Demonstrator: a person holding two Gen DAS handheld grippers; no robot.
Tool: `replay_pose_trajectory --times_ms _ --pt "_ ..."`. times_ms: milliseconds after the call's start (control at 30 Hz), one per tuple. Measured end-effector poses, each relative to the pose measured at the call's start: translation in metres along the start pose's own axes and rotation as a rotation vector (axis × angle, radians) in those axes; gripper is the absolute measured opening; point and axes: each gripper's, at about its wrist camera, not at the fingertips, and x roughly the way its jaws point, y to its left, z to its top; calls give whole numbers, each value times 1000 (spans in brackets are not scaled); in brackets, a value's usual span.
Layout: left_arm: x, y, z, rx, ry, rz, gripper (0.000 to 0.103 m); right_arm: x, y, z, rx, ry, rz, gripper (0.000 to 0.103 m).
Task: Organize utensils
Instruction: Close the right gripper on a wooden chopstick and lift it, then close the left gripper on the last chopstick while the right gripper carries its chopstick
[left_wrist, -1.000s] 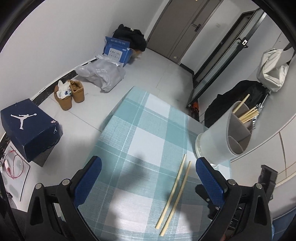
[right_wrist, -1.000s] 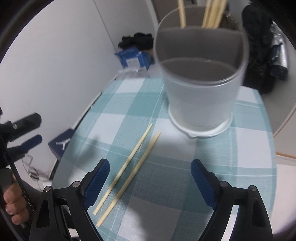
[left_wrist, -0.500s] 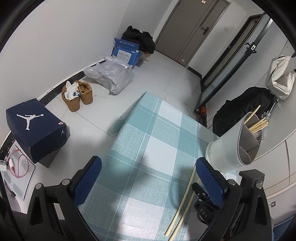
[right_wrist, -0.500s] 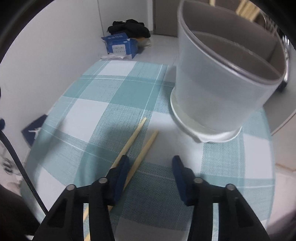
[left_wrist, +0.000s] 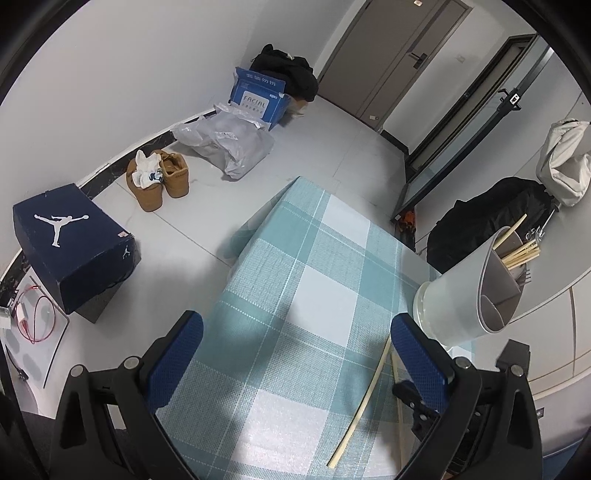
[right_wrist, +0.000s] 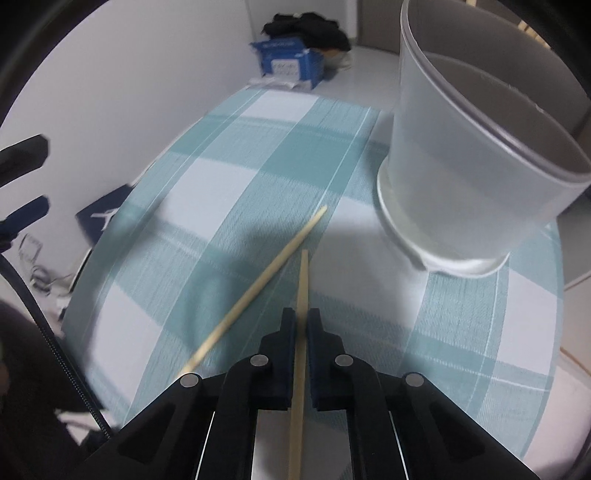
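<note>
1. One chopstick (right_wrist: 302, 295) sits between the blue pads of the right tool (right_wrist: 301, 325), which has just been closing and is now clenched on it; the stick's far tip points toward the holder, and its length runs back under the tool's body.
2. A second chopstick (right_wrist: 258, 284) lies loose on the checked cloth just left of the held one, slanting away from it, the two far tips near each other but apart.
3. The holder (right_wrist: 469, 166), a pale translucent tub with inner dividers, stands upright on the bench (right_wrist: 221, 192) to the right of both sticks, well clear of their tips. In the left wrist view more chopsticks (left_wrist: 517, 251) stick out of its far compartment.
4. The left tool (left_wrist: 295, 354) hovers over the cloth with its pads spread wide and nothing between them; the loose chopstick lies near its right pad.
5. Beyond the bench edge, on the floor: a dark blue shoebox (left_wrist: 70, 247), a pair of tan boots (left_wrist: 159, 181), a plastic bag (left_wrist: 229, 144) and a blue carton (left_wrist: 258, 98).
</note>
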Motion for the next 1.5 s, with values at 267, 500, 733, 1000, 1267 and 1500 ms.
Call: replay_pose_trajectory --times_ms 267,500,733,1000,1267,1500 --pt "3 0 0 -1 10 3 100 -5 5 -16 -131 109 35 8" --pt "3 -2 -1 25 -17 -1 100 5 17 -5 -200 105 31 13" --pt "12 1 -5 52 0 45 100 12 22 5 -194 40 21 13" --pt "21 -16 -14 120 24 61 100 6 0 7 -60 -31 94 4" --pt "45 -48 -26 269 114 80 100 -54 -60 16 180 -275 224 4" --pt "61 -79 -24 366 174 74 100 -77 -98 10 262 -370 281 4"
